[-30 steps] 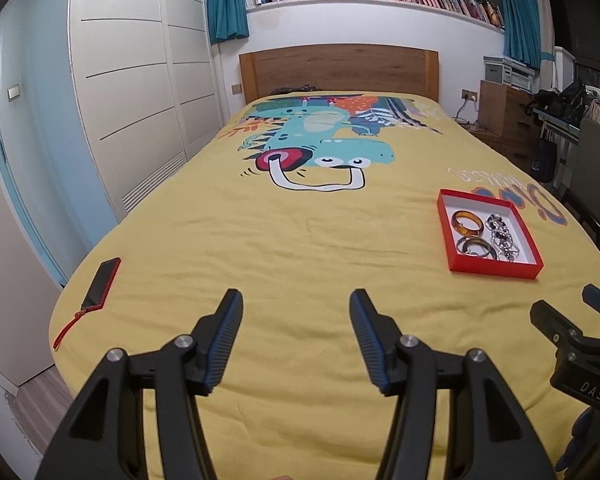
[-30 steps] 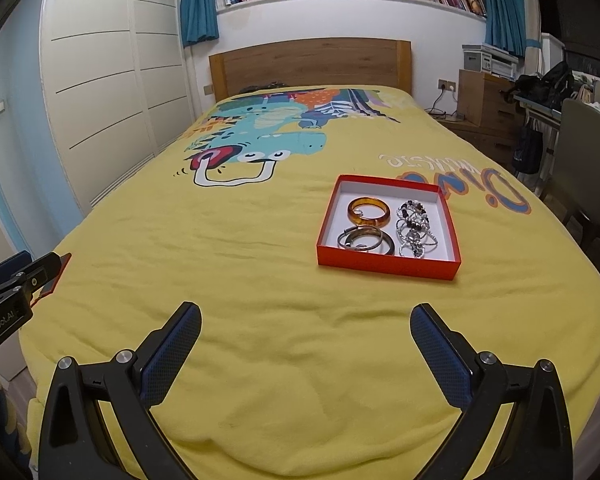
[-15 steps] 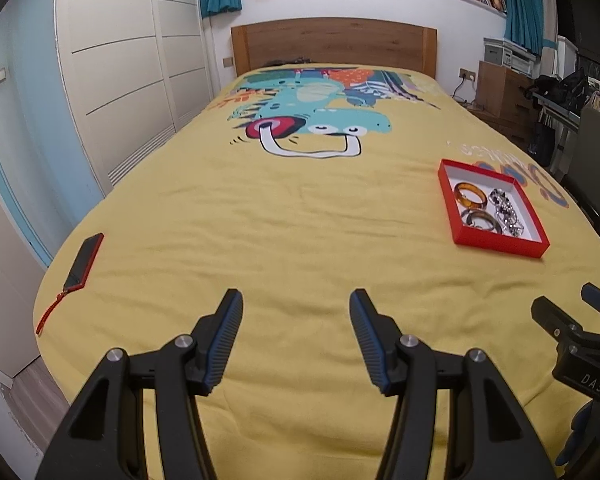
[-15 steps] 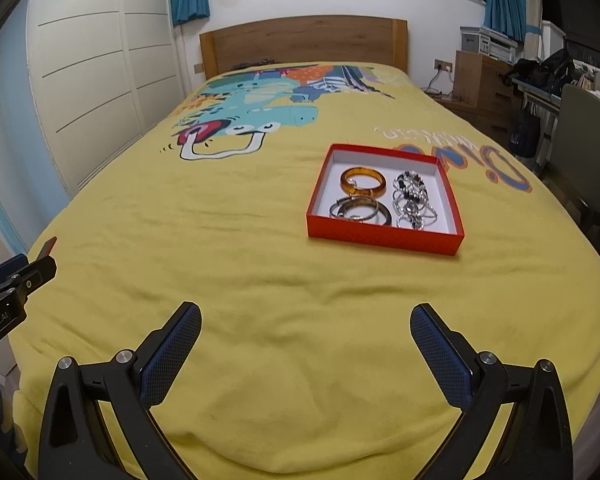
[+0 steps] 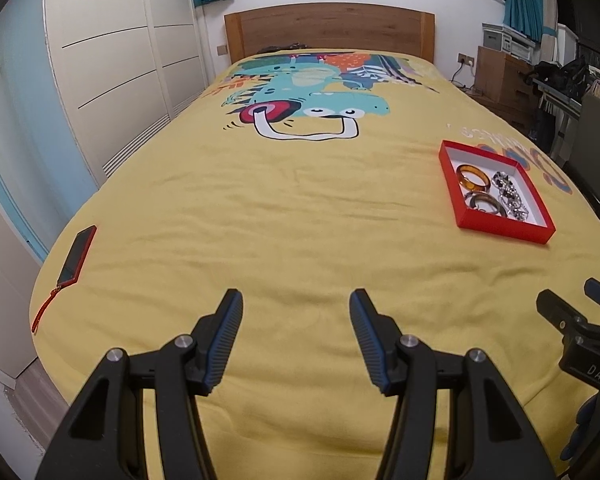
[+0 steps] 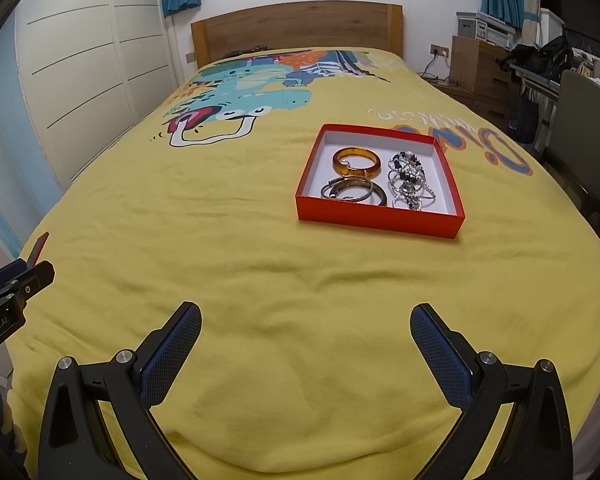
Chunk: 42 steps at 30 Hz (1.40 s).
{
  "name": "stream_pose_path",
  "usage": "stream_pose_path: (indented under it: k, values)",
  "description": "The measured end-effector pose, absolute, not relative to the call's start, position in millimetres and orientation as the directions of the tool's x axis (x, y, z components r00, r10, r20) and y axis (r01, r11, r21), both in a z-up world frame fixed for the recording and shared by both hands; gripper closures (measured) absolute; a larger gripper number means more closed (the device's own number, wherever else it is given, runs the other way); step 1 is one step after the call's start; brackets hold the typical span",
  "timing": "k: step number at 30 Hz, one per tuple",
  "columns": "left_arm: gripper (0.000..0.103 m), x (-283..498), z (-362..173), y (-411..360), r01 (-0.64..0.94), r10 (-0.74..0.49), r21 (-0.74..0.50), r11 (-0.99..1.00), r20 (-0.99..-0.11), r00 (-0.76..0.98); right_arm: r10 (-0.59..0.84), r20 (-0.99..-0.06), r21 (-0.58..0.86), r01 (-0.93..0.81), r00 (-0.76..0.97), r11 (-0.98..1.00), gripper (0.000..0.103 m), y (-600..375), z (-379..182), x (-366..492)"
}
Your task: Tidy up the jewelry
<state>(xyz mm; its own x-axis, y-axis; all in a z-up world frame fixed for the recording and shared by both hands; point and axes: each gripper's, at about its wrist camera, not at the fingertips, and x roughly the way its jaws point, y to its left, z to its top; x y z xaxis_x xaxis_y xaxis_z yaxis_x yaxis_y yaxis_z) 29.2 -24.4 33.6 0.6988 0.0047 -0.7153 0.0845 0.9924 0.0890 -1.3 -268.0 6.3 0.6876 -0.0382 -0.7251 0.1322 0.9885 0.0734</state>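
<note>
A shallow red box with a white floor lies on the yellow bedspread. Inside it are an amber bangle, a pair of metal bangles and a tangle of silver beaded chains. My right gripper hovers open and empty over the bedspread, short of the box. Open as well, my left gripper hangs further left with nothing between its fingers. The right gripper's fingertip shows at the left wrist view's right edge.
A dark phone in a red case with a strap lies near the bed's left edge. White wardrobes line the left wall. A wooden headboard closes the far end. A chair and cluttered desk stand at the right.
Both grippers have sunk toward the bedspread and tilted further down, so the box appears larger and higher in both views. Neither jaw has changed its width.
</note>
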Motion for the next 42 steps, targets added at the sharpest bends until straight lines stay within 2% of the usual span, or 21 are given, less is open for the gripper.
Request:
stream_pose_path:
  k: [42]
  values:
    - [0.049, 34, 12, -17, 0.070, 0.027, 0.097, 0.993, -0.754, 0.657, -0.045, -0.746, 0.073, 0.149, 0.664, 0.986, 0.001, -276, -5, 0]
